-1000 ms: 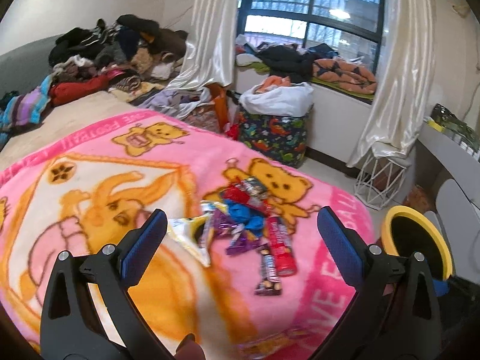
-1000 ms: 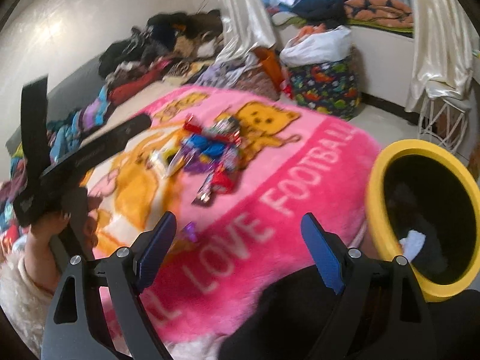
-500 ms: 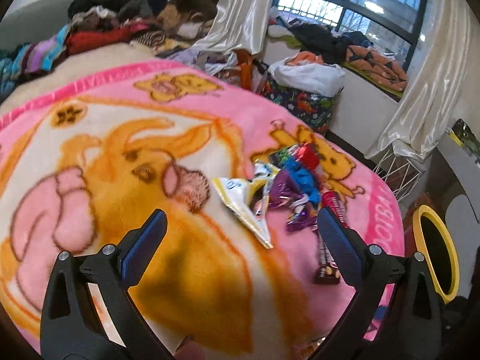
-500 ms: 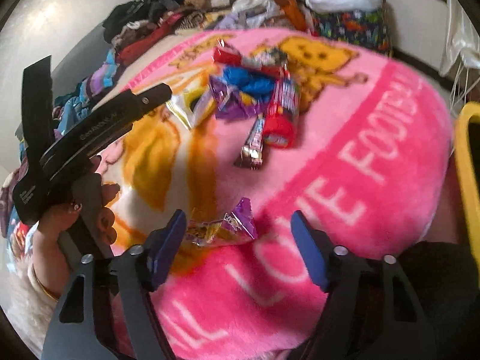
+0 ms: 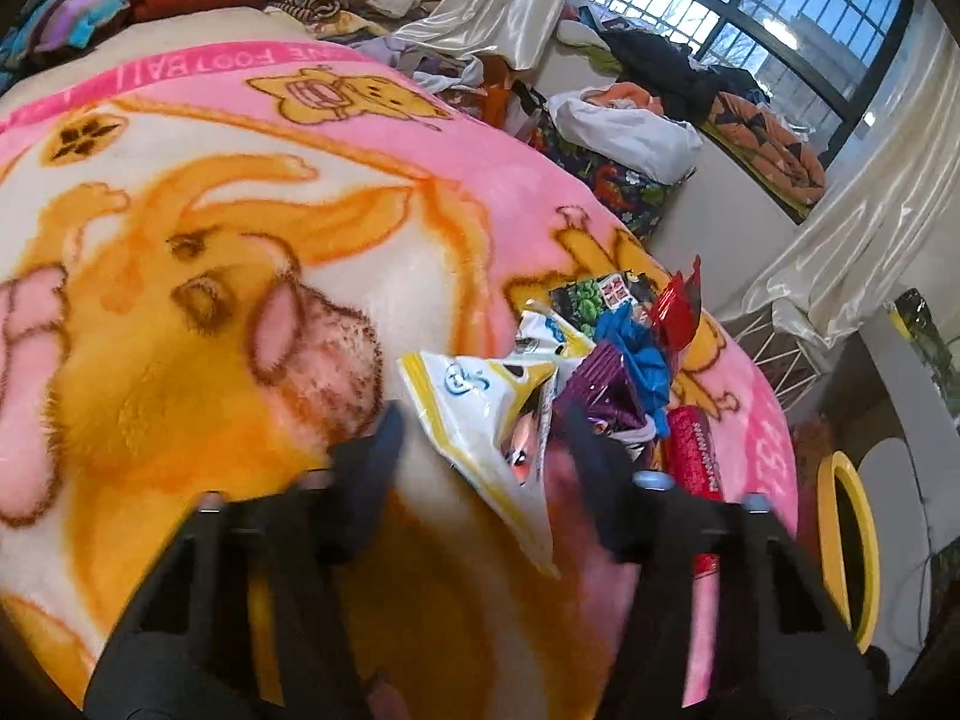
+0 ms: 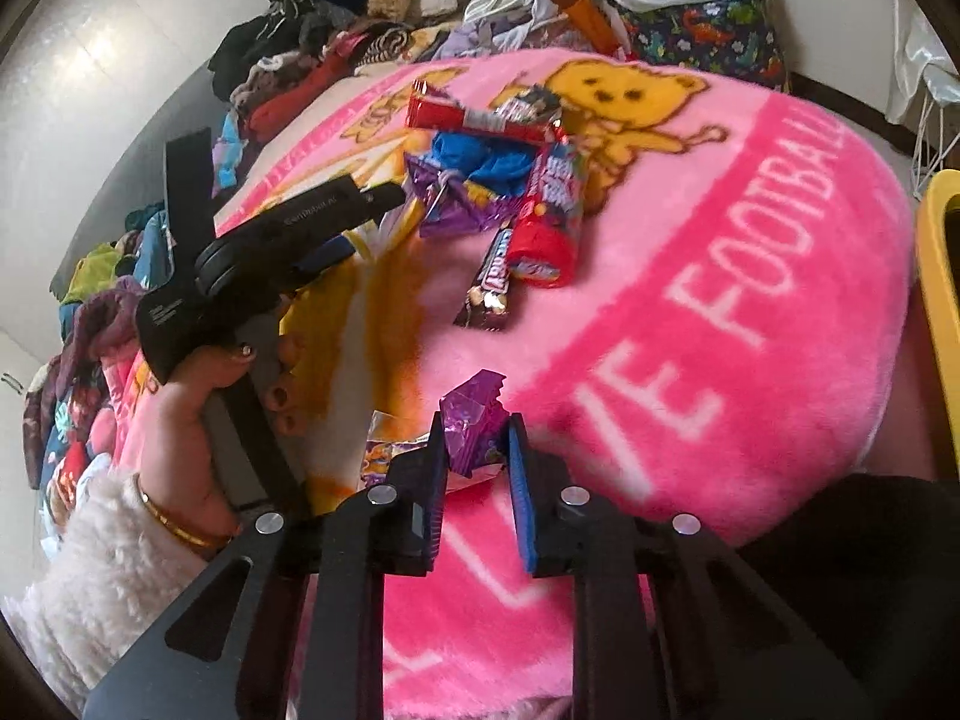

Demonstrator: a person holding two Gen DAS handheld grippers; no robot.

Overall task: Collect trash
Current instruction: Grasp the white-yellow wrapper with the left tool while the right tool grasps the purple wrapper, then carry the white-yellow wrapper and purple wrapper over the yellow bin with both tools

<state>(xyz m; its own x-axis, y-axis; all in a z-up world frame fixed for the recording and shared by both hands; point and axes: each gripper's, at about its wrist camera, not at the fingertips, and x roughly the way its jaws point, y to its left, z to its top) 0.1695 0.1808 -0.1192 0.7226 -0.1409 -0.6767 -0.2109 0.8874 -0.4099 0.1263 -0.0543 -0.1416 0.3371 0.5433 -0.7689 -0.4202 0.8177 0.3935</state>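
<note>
My right fingers [image 6: 477,468] pinch a purple wrapper [image 6: 474,429]; my left fingers [image 5: 480,450] straddle a white-and-yellow packet [image 5: 486,414], narrowed but blurred.

A yellow-rimmed bin [image 5: 849,546] stands beside the bed; its inside is dark and I cannot tell what it holds. The pink blanket [image 6: 750,228] reads "FOOTBALL" in white letters. The purple wrapper is crinkled foil at the blanket's near edge, apart from the wrapper pile [image 6: 510,180] of red, blue and purple pieces further in. The packet lies at that pile's edge.
</note>
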